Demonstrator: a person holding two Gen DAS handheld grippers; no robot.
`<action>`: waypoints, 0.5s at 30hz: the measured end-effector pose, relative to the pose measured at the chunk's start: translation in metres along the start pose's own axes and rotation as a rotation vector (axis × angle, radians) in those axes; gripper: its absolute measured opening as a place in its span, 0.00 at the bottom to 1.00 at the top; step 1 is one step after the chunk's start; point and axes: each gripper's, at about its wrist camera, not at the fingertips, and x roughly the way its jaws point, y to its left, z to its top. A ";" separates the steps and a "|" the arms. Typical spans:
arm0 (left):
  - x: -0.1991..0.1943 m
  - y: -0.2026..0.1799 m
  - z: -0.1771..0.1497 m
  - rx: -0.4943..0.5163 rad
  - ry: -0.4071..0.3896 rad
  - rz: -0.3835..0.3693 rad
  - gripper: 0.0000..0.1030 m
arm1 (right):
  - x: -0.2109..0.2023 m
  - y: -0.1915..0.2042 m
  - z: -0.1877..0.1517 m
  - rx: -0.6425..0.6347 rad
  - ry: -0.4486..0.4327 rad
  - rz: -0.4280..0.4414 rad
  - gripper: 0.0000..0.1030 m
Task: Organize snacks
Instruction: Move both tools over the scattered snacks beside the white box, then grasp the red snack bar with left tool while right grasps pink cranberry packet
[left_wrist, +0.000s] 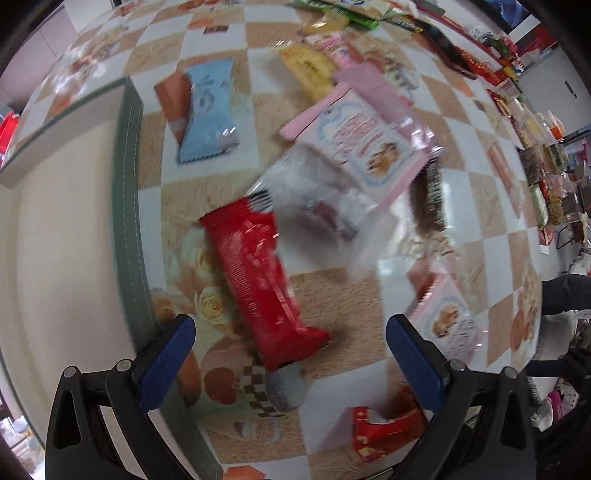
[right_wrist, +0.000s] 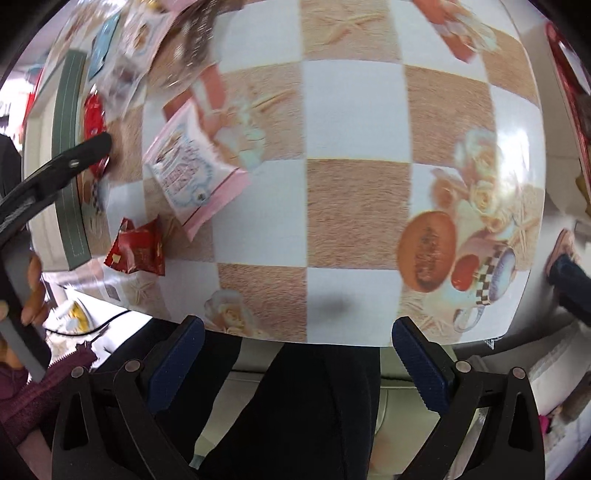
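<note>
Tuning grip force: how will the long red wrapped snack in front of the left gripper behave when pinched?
The red packet looks like glossy film, so probably slippery between the pads. It lies flat and long, so it is unlikely to roll. Its crimped ends will likely flex; the middle seems filled and may hold shape. The left gripper is open over its near end.

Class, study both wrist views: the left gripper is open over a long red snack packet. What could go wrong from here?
1. The red packet lies diagonally between the left gripper's open jaws, so closing may pinch only one corner.
2. A clear wrapper touches the packet's far end and could be dragged along.
3. The small red packet sits by the table's near edge; a careless sweep might knock it off.
</note>
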 end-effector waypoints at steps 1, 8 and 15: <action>0.001 0.005 -0.001 -0.004 -0.002 0.017 1.00 | -0.001 0.003 0.000 -0.009 0.001 -0.009 0.99; -0.011 0.041 -0.001 -0.050 -0.014 0.015 1.00 | -0.007 0.018 0.010 -0.046 -0.016 -0.051 0.99; -0.018 0.024 0.018 -0.069 0.006 0.073 1.00 | -0.009 0.045 0.048 -0.151 -0.075 -0.132 0.99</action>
